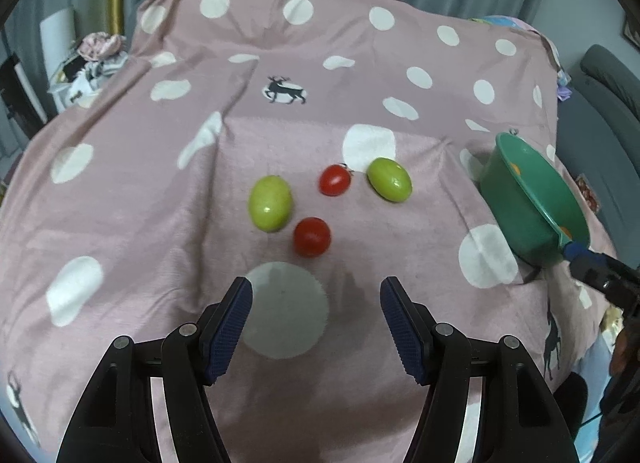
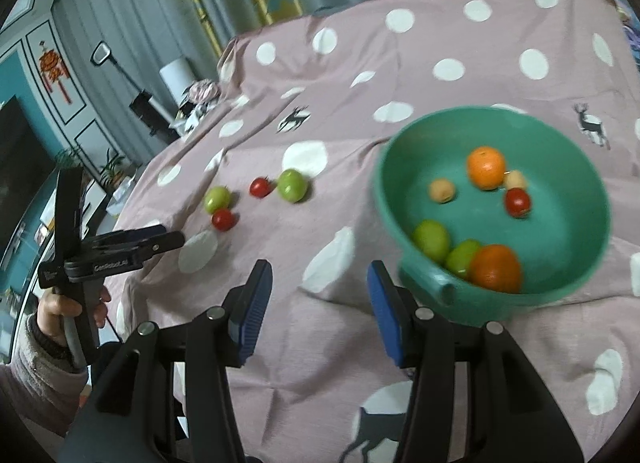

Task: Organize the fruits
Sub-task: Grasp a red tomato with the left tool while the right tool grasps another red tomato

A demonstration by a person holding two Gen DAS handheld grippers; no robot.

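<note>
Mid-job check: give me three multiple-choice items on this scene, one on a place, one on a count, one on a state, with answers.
1. Where is the green bowl relative to the loose fruits, in the left wrist view?
A. left
B. right
C. in front

2. How many fruits lie loose on the bedspread?
A. two
B. four
C. six

3. What is the left hand-held gripper doing?
A. open, empty
B. shut on a tomato
C. gripping the bowl

Answers:
1 B, it stands toward the frame's right edge.
2 B, two green fruits and two red tomatoes.
3 A, its pads stand apart over bare cloth.
</note>
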